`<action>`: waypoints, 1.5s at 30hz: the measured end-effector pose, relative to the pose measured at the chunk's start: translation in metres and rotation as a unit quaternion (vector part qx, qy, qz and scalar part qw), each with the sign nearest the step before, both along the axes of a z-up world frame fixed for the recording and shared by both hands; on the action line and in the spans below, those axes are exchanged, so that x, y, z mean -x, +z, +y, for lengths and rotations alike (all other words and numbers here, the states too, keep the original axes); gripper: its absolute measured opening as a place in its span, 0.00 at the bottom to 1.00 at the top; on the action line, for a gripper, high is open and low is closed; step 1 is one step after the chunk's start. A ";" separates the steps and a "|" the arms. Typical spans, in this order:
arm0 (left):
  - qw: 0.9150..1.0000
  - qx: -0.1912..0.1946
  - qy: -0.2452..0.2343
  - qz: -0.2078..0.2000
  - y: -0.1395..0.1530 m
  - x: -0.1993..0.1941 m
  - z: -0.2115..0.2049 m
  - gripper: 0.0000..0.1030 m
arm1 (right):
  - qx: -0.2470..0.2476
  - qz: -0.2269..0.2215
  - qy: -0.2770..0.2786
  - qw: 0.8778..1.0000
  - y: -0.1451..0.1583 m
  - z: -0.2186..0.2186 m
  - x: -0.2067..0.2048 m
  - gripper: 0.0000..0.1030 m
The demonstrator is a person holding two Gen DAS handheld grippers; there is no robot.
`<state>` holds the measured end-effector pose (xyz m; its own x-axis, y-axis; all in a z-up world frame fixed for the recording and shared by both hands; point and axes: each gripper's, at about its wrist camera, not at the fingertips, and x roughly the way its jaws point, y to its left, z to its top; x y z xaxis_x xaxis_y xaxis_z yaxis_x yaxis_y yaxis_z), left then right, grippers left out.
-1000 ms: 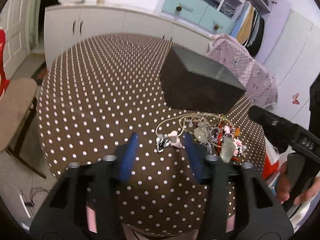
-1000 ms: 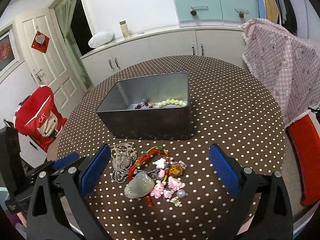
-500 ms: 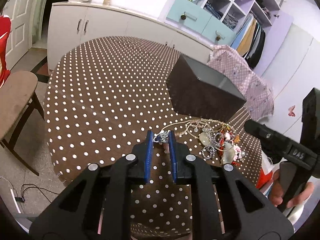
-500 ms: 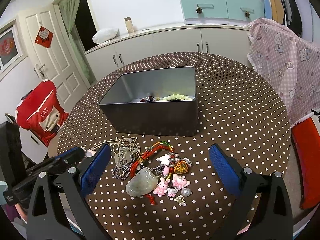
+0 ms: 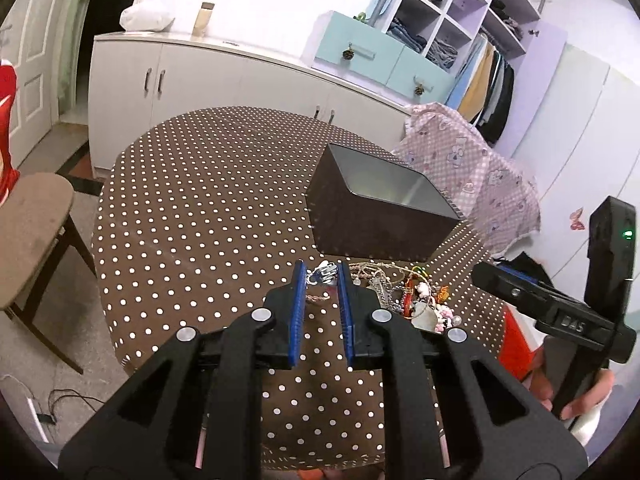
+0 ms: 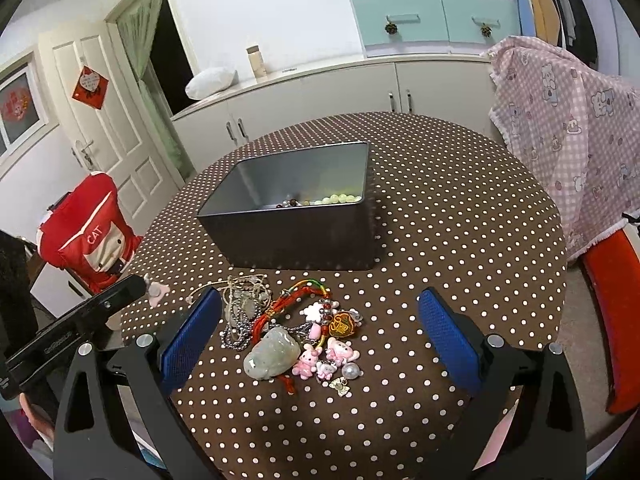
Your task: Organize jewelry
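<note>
A pile of jewelry (image 6: 288,328) lies on the dotted table in front of a grey metal box (image 6: 296,216); the pile also shows in the left wrist view (image 5: 412,296). The box (image 5: 380,212) holds a green bead bracelet (image 6: 340,199). My left gripper (image 5: 321,276) is shut on a pink-and-silver charm (image 5: 322,274) with a thin cord trailing down to the pile, held above the table left of the pile. The charm's pink part shows at the left gripper's tip in the right wrist view (image 6: 156,291). My right gripper (image 6: 320,320) is open and empty, straddling the pile.
The round table (image 5: 200,208) has a brown polka-dot cloth. A wooden stool (image 5: 28,232) stands at its left. A chair with a pink cloth (image 6: 568,128) stands at the right, a red-covered chair (image 6: 88,236) at the left. White cabinets (image 6: 320,96) line the back.
My left gripper closed on the pink-and-silver charm at the pile's left edge and lifted it, pulling its cord out. My right gripper stayed open and drew back slightly.
</note>
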<state>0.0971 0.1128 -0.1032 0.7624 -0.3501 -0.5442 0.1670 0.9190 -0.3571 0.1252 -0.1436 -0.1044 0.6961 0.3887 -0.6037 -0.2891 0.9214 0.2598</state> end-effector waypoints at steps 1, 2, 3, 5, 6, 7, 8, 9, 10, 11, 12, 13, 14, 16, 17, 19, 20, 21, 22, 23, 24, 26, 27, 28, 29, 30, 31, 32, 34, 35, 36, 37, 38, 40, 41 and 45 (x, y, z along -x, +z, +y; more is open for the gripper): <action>1.000 0.002 0.001 -0.004 0.001 0.001 0.000 0.16 | -0.011 -0.001 0.009 1.000 0.001 0.000 0.000 0.92; 1.000 0.005 0.001 -0.011 0.002 0.003 0.000 0.16 | -0.029 -0.001 0.022 0.999 0.001 0.000 0.001 0.92; 1.000 0.004 0.002 -0.018 0.003 0.006 -0.001 0.16 | -0.048 -0.002 0.040 0.998 0.000 0.001 0.002 0.92; 0.999 -0.004 0.013 -0.029 0.004 0.011 -0.001 0.16 | -0.068 -0.005 0.058 0.996 -0.001 0.005 0.003 0.92; 0.999 -0.008 0.019 -0.034 0.005 0.013 -0.001 0.16 | -0.076 -0.008 0.063 0.995 -0.001 0.008 0.004 0.92; 0.999 -0.012 0.022 -0.037 0.005 0.015 -0.001 0.16 | -0.081 -0.011 0.065 0.994 0.000 0.010 0.004 0.92; 0.999 -0.014 0.025 -0.037 0.004 0.016 0.000 0.16 | -0.089 -0.017 0.070 0.993 0.001 0.013 0.005 0.92; 0.999 -0.019 0.030 -0.036 0.003 0.016 0.001 0.16 | -0.093 -0.024 0.075 0.993 0.002 0.016 0.005 0.92; 0.999 -0.024 0.034 -0.034 0.001 0.016 0.003 0.16 | -0.094 -0.029 0.079 0.992 0.003 0.020 0.006 0.92; 0.998 -0.027 0.037 -0.031 0.000 0.016 0.004 0.16 | -0.095 -0.035 0.086 0.991 0.003 0.024 0.007 0.92; 0.998 -0.028 0.038 -0.029 -0.002 0.016 0.004 0.16 | -0.096 -0.041 0.093 0.990 0.003 0.029 0.008 0.92; 0.999 -0.028 0.038 -0.023 -0.005 0.015 0.006 0.16 | -0.096 -0.041 0.099 0.990 0.002 0.036 0.008 0.92; 0.999 -0.029 0.038 -0.019 -0.007 0.014 0.008 0.16 | -0.097 -0.035 0.104 0.989 0.000 0.041 0.007 0.92; 0.999 -0.031 0.044 -0.011 -0.011 0.012 0.013 0.16 | -0.096 -0.016 0.108 0.989 -0.006 0.049 0.001 0.92; 0.999 -0.028 0.046 -0.007 -0.013 0.011 0.016 0.16 | -0.095 -0.009 0.108 0.990 -0.008 0.052 -0.001 0.91; 0.998 -0.022 0.053 -0.002 -0.015 0.010 0.022 0.16 | -0.092 -0.001 0.111 0.990 -0.011 0.058 -0.002 0.84; 0.998 -0.022 0.057 -0.001 -0.016 0.010 0.025 0.16 | -0.096 0.000 0.120 0.988 -0.011 0.061 -0.003 0.83; 0.998 -0.022 0.060 -0.002 -0.017 0.011 0.027 0.16 | -0.103 -0.001 0.131 0.986 -0.010 0.063 -0.003 0.79; 0.998 -0.021 0.066 -0.003 -0.017 0.012 0.031 0.16 | -0.107 -0.004 0.137 0.985 -0.009 0.064 -0.001 0.73; 0.997 -0.020 0.070 -0.003 -0.017 0.012 0.033 0.16 | -0.110 -0.009 0.143 0.983 -0.007 0.064 0.000 0.70; 0.997 -0.020 0.073 -0.003 -0.016 0.012 0.034 0.16 | -0.113 -0.016 0.153 0.982 -0.006 0.065 0.001 0.65; 0.997 -0.021 0.079 -0.006 -0.016 0.014 0.037 0.16 | -0.113 -0.016 0.160 0.980 -0.006 0.066 0.002 0.61; 0.997 -0.020 0.079 -0.009 -0.016 0.016 0.039 0.16 | -0.113 -0.011 0.161 0.980 -0.007 0.067 0.002 0.60; 0.997 -0.019 0.077 -0.011 -0.017 0.017 0.039 0.16 | -0.111 -0.005 0.160 0.981 -0.009 0.068 0.001 0.59; 0.997 -0.018 0.075 -0.012 -0.018 0.017 0.041 0.16 | -0.106 0.000 0.156 0.982 -0.011 0.070 -0.001 0.58; 0.997 -0.017 0.074 -0.011 -0.019 0.016 0.041 0.16 | -0.097 0.008 0.150 0.984 -0.014 0.073 -0.002 0.56; 0.997 -0.016 0.073 -0.009 -0.021 0.016 0.041 0.16 | -0.092 0.016 0.147 0.985 -0.016 0.075 -0.004 0.53; 0.997 -0.014 0.072 -0.006 -0.023 0.015 0.042 0.16 | -0.090 0.022 0.145 0.985 -0.018 0.078 -0.006 0.51; 0.998 -0.008 0.070 -0.003 -0.026 0.014 0.043 0.16 | -0.092 0.039 0.142 0.985 -0.022 0.082 -0.008 0.46; 0.998 -0.006 0.069 -0.003 -0.027 0.014 0.044 0.16 | -0.090 0.042 0.139 0.985 -0.023 0.085 -0.009 0.46; 0.998 -0.004 0.067 -0.003 -0.027 0.013 0.045 0.16 | -0.087 0.042 0.133 0.986 -0.023 0.087 -0.010 0.45; 0.998 -0.003 0.066 -0.003 -0.028 0.014 0.045 0.16 | -0.079 0.040 0.124 0.988 -0.023 0.089 -0.012 0.45; 0.998 -0.003 0.064 -0.003 -0.029 0.014 0.045 0.16 | -0.070 0.041 0.113 0.990 -0.024 0.091 -0.016 0.45; 0.998 -0.003 0.061 -0.004 -0.029 0.015 0.044 0.16 | -0.053 0.053 0.081 0.994 -0.027 0.092 -0.024 0.45; 0.998 -0.005 0.060 -0.005 -0.028 0.014 0.043 0.16 | -0.047 0.061 0.065 0.995 -0.029 0.092 -0.029 0.44; 0.998 -0.011 0.064 -0.003 -0.028 0.011 0.043 0.16 | -0.007 0.046 0.030 0.998 -0.033 0.102 -0.041 0.40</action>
